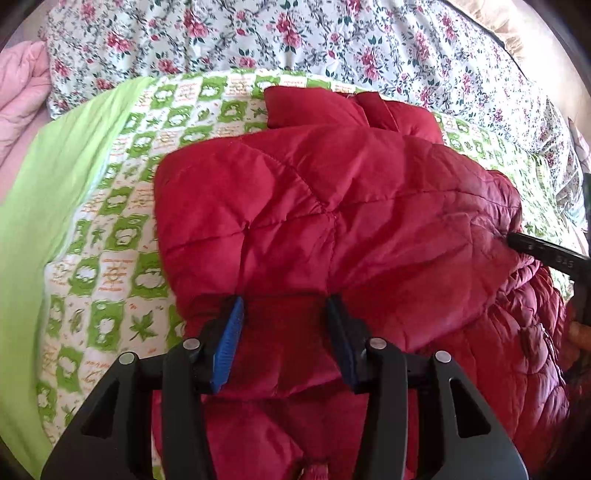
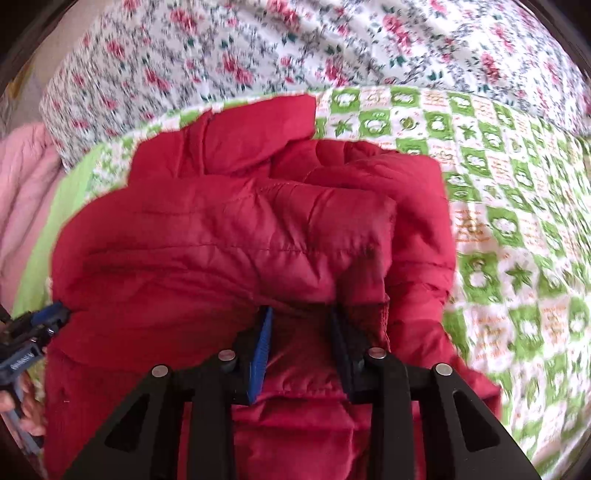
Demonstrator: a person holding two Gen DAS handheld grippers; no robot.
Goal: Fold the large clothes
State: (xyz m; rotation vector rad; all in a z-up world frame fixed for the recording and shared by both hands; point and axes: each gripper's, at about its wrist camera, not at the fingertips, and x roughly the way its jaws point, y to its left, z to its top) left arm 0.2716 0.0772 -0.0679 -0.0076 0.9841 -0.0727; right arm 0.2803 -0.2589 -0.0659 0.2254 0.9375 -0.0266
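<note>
A red quilted puffer jacket (image 1: 332, 206) lies partly folded on a green-and-white patterned sheet (image 1: 110, 221). My left gripper (image 1: 284, 306) has a thick fold of the jacket's near edge between its blue-padded fingers, which stand fairly wide apart around it. In the right wrist view the jacket (image 2: 240, 240) fills the middle, and my right gripper (image 2: 301, 317) has another part of the near edge between its fingers. The right gripper's tip shows at the jacket's right edge in the left view (image 1: 535, 247). The left gripper shows at the jacket's left edge in the right view (image 2: 40, 325).
A floral quilt (image 1: 295, 33) lies behind the sheet. A pink padded cloth (image 1: 22, 96) sits at the far left. A plain green strip of sheet (image 1: 44, 192) runs along the left side.
</note>
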